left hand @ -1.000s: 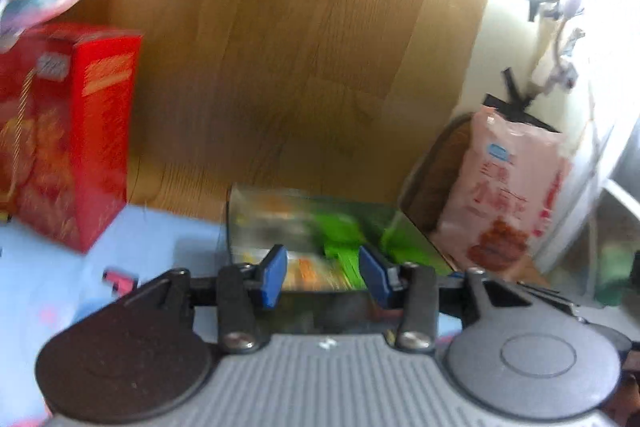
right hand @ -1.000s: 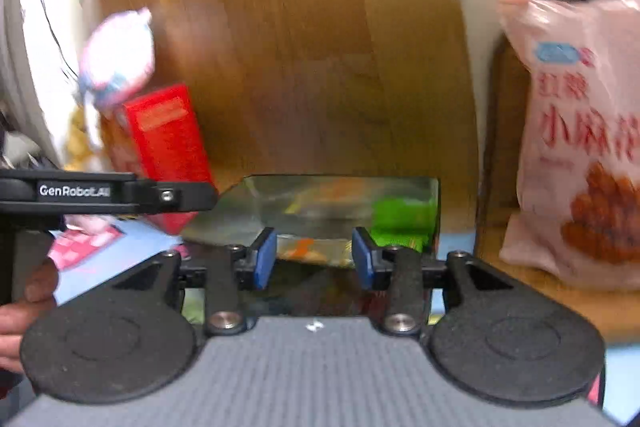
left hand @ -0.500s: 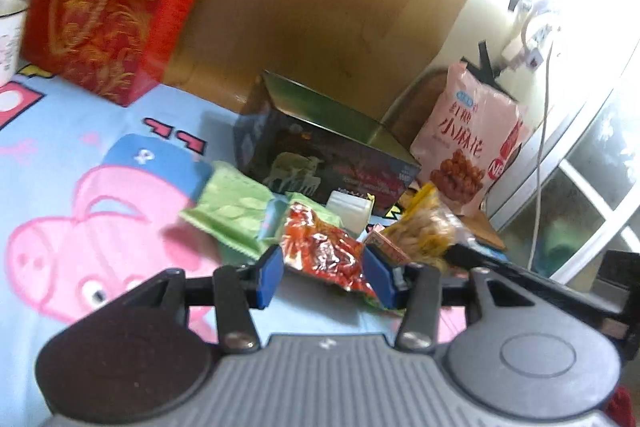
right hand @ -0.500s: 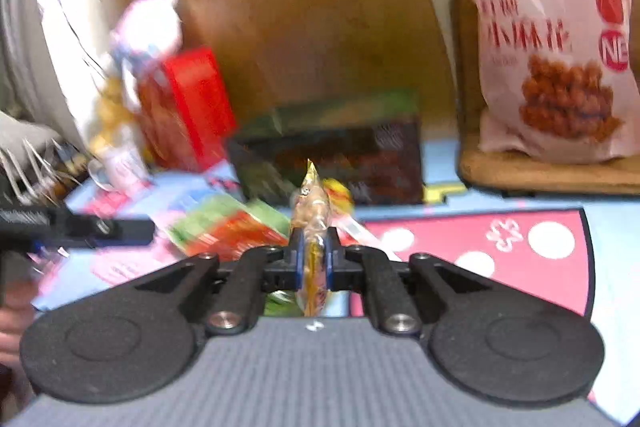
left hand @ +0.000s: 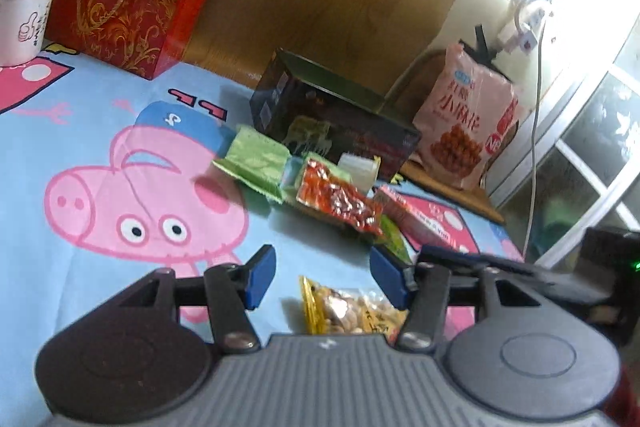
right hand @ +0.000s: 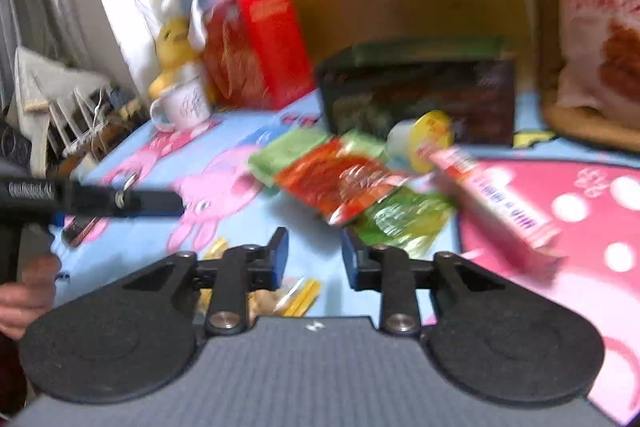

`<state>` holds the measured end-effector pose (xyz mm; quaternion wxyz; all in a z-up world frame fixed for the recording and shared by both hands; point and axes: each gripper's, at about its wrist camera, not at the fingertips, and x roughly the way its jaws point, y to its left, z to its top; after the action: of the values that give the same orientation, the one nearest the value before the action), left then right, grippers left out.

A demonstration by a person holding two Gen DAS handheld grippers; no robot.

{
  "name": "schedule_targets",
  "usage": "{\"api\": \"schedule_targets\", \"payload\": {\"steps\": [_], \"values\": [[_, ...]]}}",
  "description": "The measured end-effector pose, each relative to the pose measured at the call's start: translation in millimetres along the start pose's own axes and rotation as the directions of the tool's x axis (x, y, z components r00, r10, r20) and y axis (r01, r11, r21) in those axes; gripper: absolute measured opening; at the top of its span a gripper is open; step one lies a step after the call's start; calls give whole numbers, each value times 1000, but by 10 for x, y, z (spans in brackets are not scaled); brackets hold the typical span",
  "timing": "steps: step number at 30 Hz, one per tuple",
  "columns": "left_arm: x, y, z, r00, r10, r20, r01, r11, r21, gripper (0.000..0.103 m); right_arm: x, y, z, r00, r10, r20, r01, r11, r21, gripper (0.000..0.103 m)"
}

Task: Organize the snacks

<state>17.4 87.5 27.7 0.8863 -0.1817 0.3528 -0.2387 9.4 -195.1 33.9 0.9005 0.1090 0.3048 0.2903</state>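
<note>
Here both grippers, left [left hand: 323, 277] and right [right hand: 314, 257], hold their fingers apart, empty; one yellow-edged clear peanut packet [left hand: 348, 311] lies flat beneath them, long axis crosswise. One long pink cardboard box [right hand: 496, 205] points toward the dark rectangular tin [right hand: 420, 87].

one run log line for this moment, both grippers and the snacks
left gripper: open, empty | right gripper: open, empty | peanut packet: on mat by left gripper | snack pile: before dark box

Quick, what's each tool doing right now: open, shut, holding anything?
Left tool: open, holding nothing; the clear yellow-edged bag of nuts lies on the cloth below it.
Right tool: open, holding nothing.
</note>
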Motion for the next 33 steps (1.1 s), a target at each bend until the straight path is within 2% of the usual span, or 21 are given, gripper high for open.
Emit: {"api": "schedule_targets", "payload": {"steps": [1, 3, 4, 6, 7, 8, 10, 11, 12, 13, 14, 16, 18, 24, 29, 33], "values": [[15, -12, -18, 1000, -5, -13, 5, 1000, 6, 56, -77, 22, -14, 1000, 23, 6, -23, 1000, -9, 37], [55, -37, -68, 999, -15, -48, 16, 1000, 15, 58, -167, 157, -82, 1000, 22, 12, -21, 995, -95, 52], [81, -47, -94, 998, -18, -63, 19, 1000, 19, 58, -193, 231, -137, 1000, 11, 7, -9, 989, -150, 54], [147, -66, -153, 994, -25, -103, 27, 999, 19, 58, -180, 346, -251, 999, -2, -32, -6, 966, -257, 56], [176, -79, -181, 992, -31, -123, 34, 999, 17, 58, -180, 346, -251, 999, -2, -32, -6, 966, -257, 56], [194, -97, -211, 989, -39, -140, 42, 999, 18, 58, -75, 414, -337, 997, -15, -79, -11, 948, -317, 56], [205, -145, -274, 988, -34, -152, 40, 999, 34, 56, 27, 439, -433, 994, -38, -103, -2, 932, -361, 56], [201, -173, -298, 989, -22, -147, 30, 998, 49, 54, 92, 445, -455, 993, -40, -112, -4, 929, -370, 55], [193, -194, -318, 990, -10, -143, 19, 998, 62, 48, 117, 425, -460, 993, -36, -113, -7, 932, -364, 54], [190, -202, -324, 990, -3, -144, 13, 998, 64, 45, 137, 426, -460, 995, -28, -98, -9, 932, -361, 50], [189, -201, -317, 989, 0, -146, 9, 998, 60, 43, 160, 433, -447, 995, -28, -92, -7, 931, -366, 37], [185, -211, -264, 988, -8, -153, 14, 999, 43, 42, 146, 451, -418, 996, -36, -86, 2, 930, -367, 31], [143, -265, -158, 991, -15, -129, 23, 998, 62, 42, 153, 437, -376, 996, -36, -78, 6, 935, -355, 29], [153, -515, 432, 999, -53, -12, 54, 984, 171, 42, -2, 312, 128, 995, -37, 89, 65, 941, -332, 29], [633, -671, 1030, 998, -28, 55, 14, 974, 225, 43, 214, -35, 693, 979, -95, 178, 147, 942, -301, 29], [1104, -705, 1362, 999, 13, 53, -23, 978, 208, 44, 526, -339, 1001, 970, -162, 179, 205, 944, -258, 29]]}}
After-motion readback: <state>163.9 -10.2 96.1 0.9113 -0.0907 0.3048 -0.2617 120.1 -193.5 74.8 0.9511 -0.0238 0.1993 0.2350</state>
